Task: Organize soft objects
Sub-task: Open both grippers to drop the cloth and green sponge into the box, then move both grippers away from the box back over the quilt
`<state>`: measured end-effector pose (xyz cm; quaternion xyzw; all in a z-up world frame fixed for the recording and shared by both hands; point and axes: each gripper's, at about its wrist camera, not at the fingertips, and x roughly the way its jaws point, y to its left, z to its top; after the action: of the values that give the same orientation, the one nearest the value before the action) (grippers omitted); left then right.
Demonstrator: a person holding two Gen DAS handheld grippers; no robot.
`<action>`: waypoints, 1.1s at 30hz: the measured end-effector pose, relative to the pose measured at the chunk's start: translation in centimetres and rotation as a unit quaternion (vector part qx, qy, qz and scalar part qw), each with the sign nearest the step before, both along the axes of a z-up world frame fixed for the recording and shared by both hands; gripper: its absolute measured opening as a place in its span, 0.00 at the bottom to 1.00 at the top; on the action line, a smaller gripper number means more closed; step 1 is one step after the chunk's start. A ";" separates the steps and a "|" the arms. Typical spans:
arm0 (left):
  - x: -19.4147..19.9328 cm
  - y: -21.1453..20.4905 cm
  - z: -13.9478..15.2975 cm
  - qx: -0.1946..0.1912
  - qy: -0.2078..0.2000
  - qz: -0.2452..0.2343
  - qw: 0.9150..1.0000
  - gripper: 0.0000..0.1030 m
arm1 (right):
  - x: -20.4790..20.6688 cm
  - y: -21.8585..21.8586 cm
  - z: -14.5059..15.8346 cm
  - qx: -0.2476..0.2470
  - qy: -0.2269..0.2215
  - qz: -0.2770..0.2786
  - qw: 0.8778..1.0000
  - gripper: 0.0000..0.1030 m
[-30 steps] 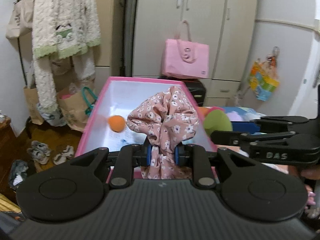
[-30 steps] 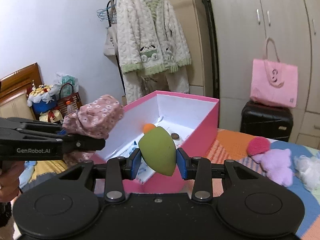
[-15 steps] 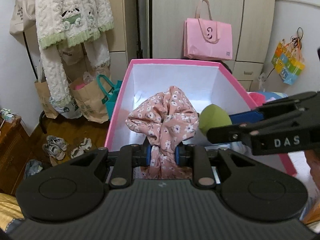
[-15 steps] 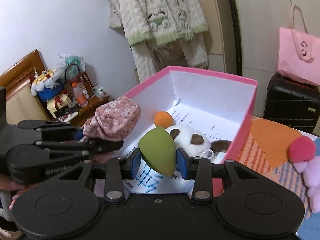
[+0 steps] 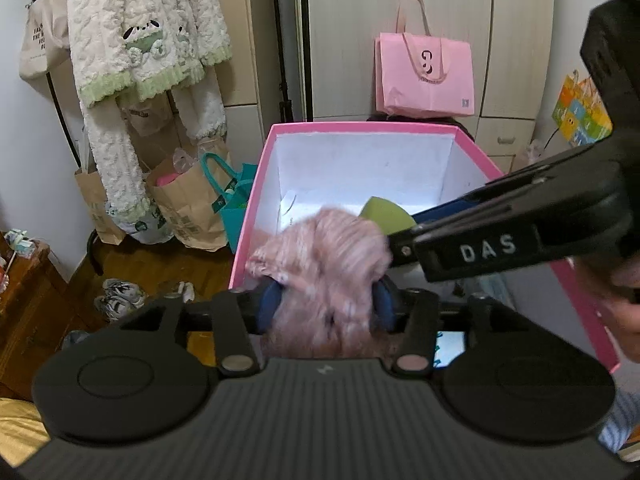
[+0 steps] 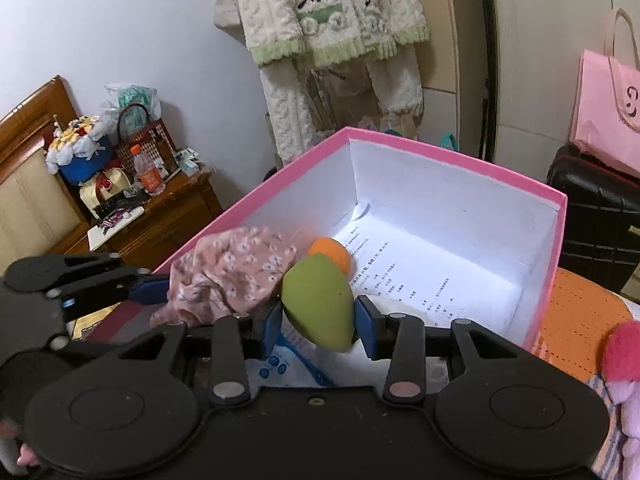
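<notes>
A pink box (image 5: pixel 360 126) with white inside walls stands open in front of both grippers. My left gripper (image 5: pixel 327 302) hangs over its near left corner, and its jaws are opening. The pink floral cloth (image 5: pixel 320 248) is still between the blue pads but blurred, slipping down. In the right wrist view the cloth (image 6: pixel 232 272) bulges past the left gripper (image 6: pixel 160 288) at the box (image 6: pixel 460 154) wall. My right gripper (image 6: pixel 318 330) is shut on a green teardrop sponge (image 6: pixel 320 304), its jaws just starting to ease apart. The sponge touches the cloth. An orange ball (image 6: pixel 332 254) lies in the box behind it.
A printed paper sheet (image 6: pixel 400 276) lines the box floor. A black suitcase (image 6: pixel 592 208) stands behind the box, with an orange patterned bedspread (image 6: pixel 580 320) and a pink pompom (image 6: pixel 624 348) to the right. Paper bags (image 5: pixel 184 208) and shoes (image 5: pixel 120 296) are on the floor left.
Both grippers have moved in over the box and closer together. The left jaws have spread and the cloth, held tight before, now sags and blurs. The green sponge has come up against the cloth.
</notes>
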<state>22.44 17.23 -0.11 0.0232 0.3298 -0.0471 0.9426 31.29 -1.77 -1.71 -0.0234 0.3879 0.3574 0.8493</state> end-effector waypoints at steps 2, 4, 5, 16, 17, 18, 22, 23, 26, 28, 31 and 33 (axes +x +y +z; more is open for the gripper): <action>-0.1 0.1 0.1 -0.006 -0.001 0.003 1.000 0.53 | 0.4 0.1 0.2 0.003 0.002 -0.003 1.000 0.49; -0.4 0.1 0.2 -0.006 -0.002 0.003 1.000 0.55 | 0.5 0.2 0.5 0.005 0.004 -0.006 1.000 0.62; -0.7 0.2 0.2 -0.006 -0.003 0.001 1.000 0.56 | 0.4 0.1 0.5 0.007 0.003 -0.010 1.000 0.66; -4.0 -0.1 1.7 0.003 -0.007 -0.020 1.000 0.63 | -3.6 -2.6 2.9 0.020 -0.037 -0.013 0.999 0.66; -4.4 -0.2 1.9 0.005 -0.008 -0.022 1.000 0.63 | -4.1 -2.8 3.1 0.019 -0.043 -0.012 0.999 0.66; -4.8 -0.4 2.1 0.007 -0.009 -0.023 1.000 0.63 | -4.6 -2.9 3.4 0.017 -0.050 -0.011 0.999 0.66; -6.6 -0.8 2.8 0.005 -0.007 -0.035 0.999 0.66 | -7.0 -3.6 4.4 0.005 -0.079 -0.004 0.997 0.66; -7.0 -0.8 3.0 0.000 -0.004 -0.038 0.999 0.67 | -7.5 -3.9 4.7 0.004 -0.085 -0.003 0.996 0.66; -8.0 -0.9 3.6 -0.013 0.005 -0.049 0.999 0.68 | -9.3 -4.5 5.5 -0.001 -0.100 -0.001 0.995 0.67; -8.8 -1.2 4.0 -0.012 0.006 -0.054 0.998 0.68 | -10.3 -4.9 6.0 -0.007 -0.109 0.000 0.994 0.67; -9.9 -1.7 4.8 -0.007 0.004 -0.056 0.998 0.68 | -11.8 -5.4 6.6 -0.014 -0.120 0.000 0.993 0.67; -10.7 -2.1 5.2 -0.003 0.003 -0.058 0.998 0.69 | -12.8 -5.9 7.1 -0.015 -0.128 0.001 0.992 0.67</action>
<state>11.77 15.12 5.11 0.0392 0.3305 -0.1024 0.9374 18.48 -7.69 5.34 -0.0822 0.2816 0.3460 0.8912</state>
